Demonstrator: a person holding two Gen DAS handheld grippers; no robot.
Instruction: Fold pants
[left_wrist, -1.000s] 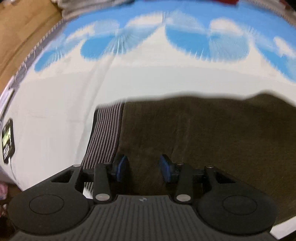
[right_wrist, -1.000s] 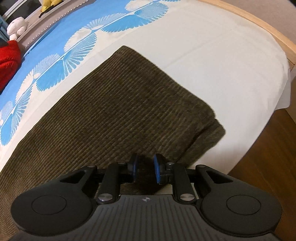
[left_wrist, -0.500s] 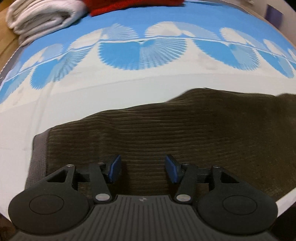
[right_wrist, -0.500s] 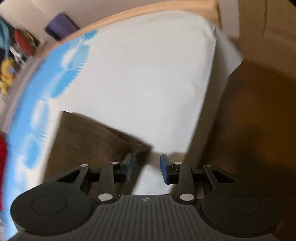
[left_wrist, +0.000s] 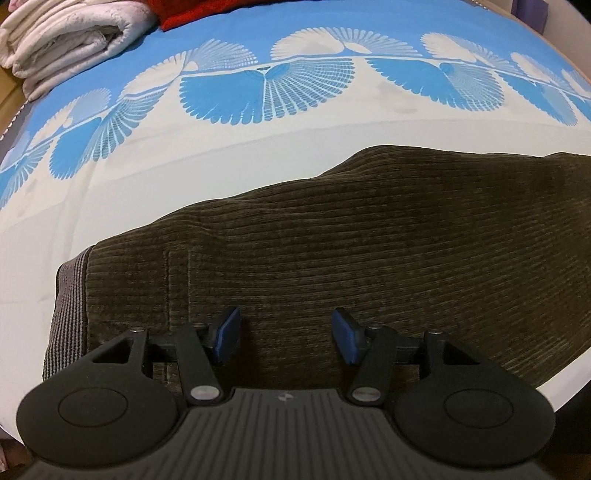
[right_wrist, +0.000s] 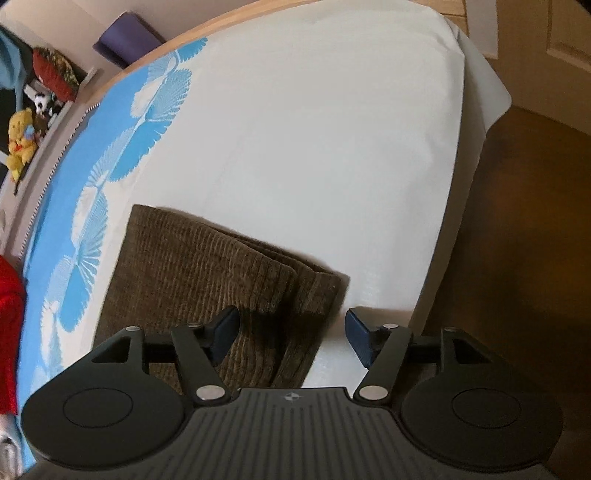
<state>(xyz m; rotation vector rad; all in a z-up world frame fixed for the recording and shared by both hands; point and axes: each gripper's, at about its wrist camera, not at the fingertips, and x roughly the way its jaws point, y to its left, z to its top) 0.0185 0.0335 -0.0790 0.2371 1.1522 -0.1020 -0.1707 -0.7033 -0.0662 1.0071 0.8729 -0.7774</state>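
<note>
We hold both tongs, left tongs (left_wrist: 284, 341) and right tongs (right_wrist: 291, 338), spread and empty, the right having just widened, over the pants (left_wrist: 369, 258); next, pinch both layers squarely.

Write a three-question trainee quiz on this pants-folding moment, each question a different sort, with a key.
1. True or false: the right gripper is clamped on the pants.
2. Multiple choice: what lies at the far left corner of the bed sheet in the left wrist view? A) a folded white blanket B) a pair of shoes C) a laptop
3. Fill in: the striped grey waistband sits at the ______ end of the pants in the left wrist view.

Key:
1. False. Its jaws have just been opening and stand apart over the leg ends, gripping nothing.
2. A, the folded white blanket.
3. Left.
</note>
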